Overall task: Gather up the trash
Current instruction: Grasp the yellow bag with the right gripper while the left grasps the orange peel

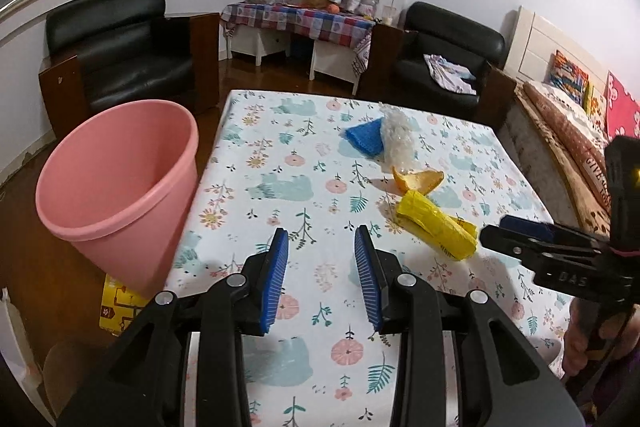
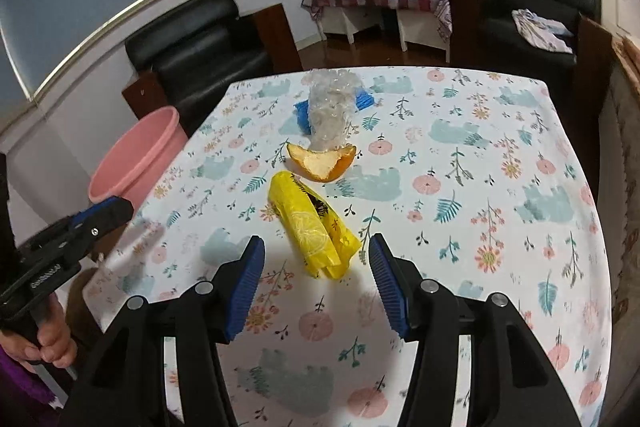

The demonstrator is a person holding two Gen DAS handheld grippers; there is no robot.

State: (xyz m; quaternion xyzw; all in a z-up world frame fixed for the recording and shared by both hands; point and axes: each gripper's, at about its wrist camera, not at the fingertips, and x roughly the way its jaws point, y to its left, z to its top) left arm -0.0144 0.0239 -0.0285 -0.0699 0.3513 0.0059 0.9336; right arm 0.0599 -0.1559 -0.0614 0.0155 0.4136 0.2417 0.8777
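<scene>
On the flowered tablecloth (image 2: 460, 187) lie a yellow wrapper (image 2: 316, 227) (image 1: 438, 227), an orange peel (image 2: 322, 163) (image 1: 418, 181), a clear crumpled plastic bag (image 2: 330, 111) (image 1: 398, 139) and a blue cloth (image 1: 364, 137) (image 2: 362, 101) partly under the bag. My right gripper (image 2: 316, 259) is open, its blue pads either side of the wrapper's near end without touching it. My left gripper (image 1: 321, 247) is open over bare cloth, left of the wrapper. A pink bin (image 1: 116, 187) (image 2: 138, 155) stands off the table's left edge.
Two black armchairs (image 1: 124, 39) (image 1: 444, 55) and a low table with a checked cloth (image 1: 296, 19) stand beyond the far edge. A bed with cushions (image 1: 572, 107) runs along the right. A yellow box (image 1: 116, 303) lies on the floor beneath the bin. A hand (image 2: 48, 343) holds the left gripper's handle.
</scene>
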